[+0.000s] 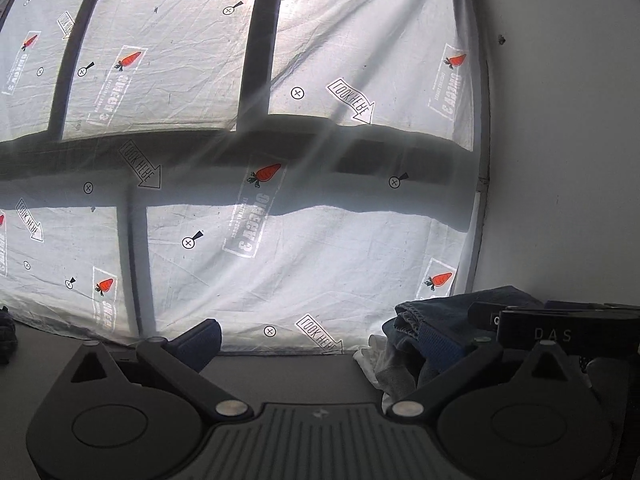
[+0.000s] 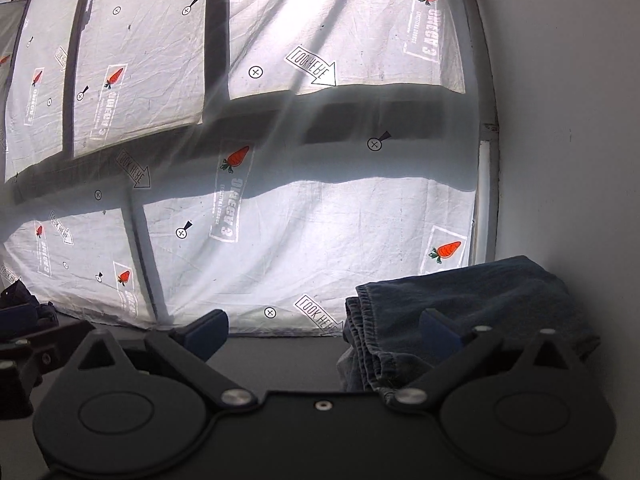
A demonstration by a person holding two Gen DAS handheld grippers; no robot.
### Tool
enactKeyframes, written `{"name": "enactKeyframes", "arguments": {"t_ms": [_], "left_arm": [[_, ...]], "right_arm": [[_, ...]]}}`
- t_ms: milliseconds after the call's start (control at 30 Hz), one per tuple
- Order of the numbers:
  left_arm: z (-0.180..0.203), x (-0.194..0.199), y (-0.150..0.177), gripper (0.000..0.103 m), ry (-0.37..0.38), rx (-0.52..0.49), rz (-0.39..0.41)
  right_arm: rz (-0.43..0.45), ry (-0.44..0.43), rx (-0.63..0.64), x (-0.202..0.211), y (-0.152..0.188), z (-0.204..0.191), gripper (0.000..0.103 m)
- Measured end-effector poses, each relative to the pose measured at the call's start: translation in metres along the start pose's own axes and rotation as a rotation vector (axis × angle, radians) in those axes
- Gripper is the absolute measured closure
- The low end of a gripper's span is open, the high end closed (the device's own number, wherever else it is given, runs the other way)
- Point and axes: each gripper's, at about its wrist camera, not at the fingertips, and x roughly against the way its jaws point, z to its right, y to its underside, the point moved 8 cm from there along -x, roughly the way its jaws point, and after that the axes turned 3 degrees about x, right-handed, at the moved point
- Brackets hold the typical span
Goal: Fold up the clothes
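**Reach for the next garment**

Both grippers, left gripper (image 1: 316,336) and right gripper (image 2: 324,326), stand wide open and empty above the counter (image 2: 280,360). The pile of clothes (image 2: 480,304) sits at the right, by the wall. Pinch one top layer near an edge, then lift slowly.

A pile of clothes (image 2: 460,320) is seen on the table (image 2: 280,360) at about 3 o'clock, beside the wall (image 2: 580,120); a printed sheet (image 2: 320,220) is hung behind, at 12 o'clock.
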Motion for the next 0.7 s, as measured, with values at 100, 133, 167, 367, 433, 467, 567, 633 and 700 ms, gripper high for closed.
{"name": "enactKeyframes", "arguments": {"t_ms": [100, 133, 167, 367, 433, 467, 567, 633, 700], "left_arm": [[-0.029, 0.02, 0.001, 0.0, -0.014, 0.048, -0.037], [-0.041, 0.028, 0.002, 0.0, -0.029, 0.055, -0.055], [-0.051, 0.034, 0.002, 0.0, -0.041, 0.062, -0.067], [-0.127, 0.078, 0.004, 0.0, -0.076, 0.033, -0.117], [-0.153, 0.09, 0.006, 0.0, -0.08, 0.023, -0.137], [-0.166, 0.095, 0.007, 0.0, -0.077, 0.026, -0.151], [-0.205, 0.111, 0.01, 0.0, -0.066, 0.034, -0.191], [-0.231, 0.123, 0.013, 0.0, -0.063, 0.025, -0.216], [-0.25, 0.133, 0.015, 0.0, -0.064, 0.016, -0.232]], "right_arm": [[-0.017, -0.04, 0.042, 0.016, 0.004, -0.039, 0.0], [-0.025, -0.038, 0.043, 0.022, 0.005, -0.055, 0.0], [-0.031, -0.039, 0.041, 0.026, 0.006, -0.066, 0.0], [-0.083, -0.04, -0.024, 0.057, 0.021, -0.145, 0.0], [-0.1, -0.036, -0.04, 0.065, 0.028, -0.172, 0.0], [-0.109, -0.031, -0.044, 0.069, 0.033, -0.185, 0.0], [-0.136, -0.015, -0.053, 0.08, 0.046, -0.227, 0.0], [-0.15, -0.005, -0.053, 0.089, 0.054, -0.253, 0.0], [-0.164, 0.006, -0.048, 0.096, 0.061, -0.277, 0.0]]}}
